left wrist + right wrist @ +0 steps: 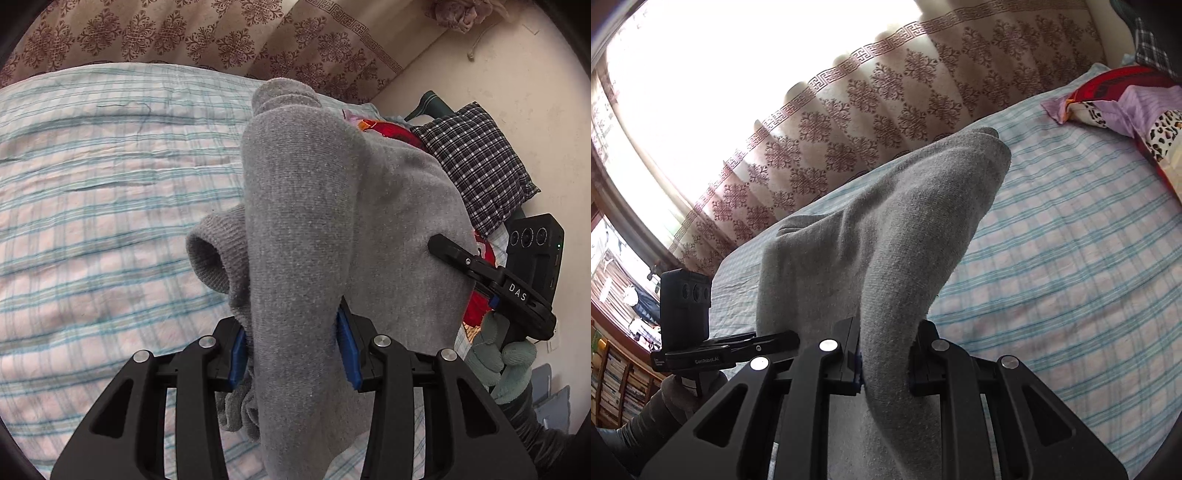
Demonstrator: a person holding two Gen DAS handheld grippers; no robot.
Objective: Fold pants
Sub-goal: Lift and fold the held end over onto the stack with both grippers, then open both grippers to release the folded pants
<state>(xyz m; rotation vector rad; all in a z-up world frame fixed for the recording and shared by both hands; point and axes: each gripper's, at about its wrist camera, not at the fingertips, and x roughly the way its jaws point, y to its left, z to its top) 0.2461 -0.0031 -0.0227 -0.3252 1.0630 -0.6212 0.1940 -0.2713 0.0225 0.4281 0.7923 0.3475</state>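
1. the grey pants (303, 206) hang lifted above the bed (92, 184), bunched in thick folds, held by both tongs.
2. the left tongs (291, 354) are clamped on a thick roll of the grey fabric; the blue pads (349, 350) press it on both sides, and a ribbed cuff opening (210, 258) sags to the left of the grip.
3. the right tongs (884, 354) stand narrow, pinched on a fold of the pants (886, 229), which rises from them to a peak towards the far edge of the bed.
4. in the left wrist view the right tongs (439, 245) bite the cloth's right side, carried by a gloved hand (498, 354).
5. the bed wears a checked sheet (1071, 258) of blue and pink stripes.
6. near the bed's far right corner lie a chequered pillow (476, 166) and a red patterned cushion (1115, 96).
7. a patterned curtain (868, 110) hangs behind the bed's far edge.
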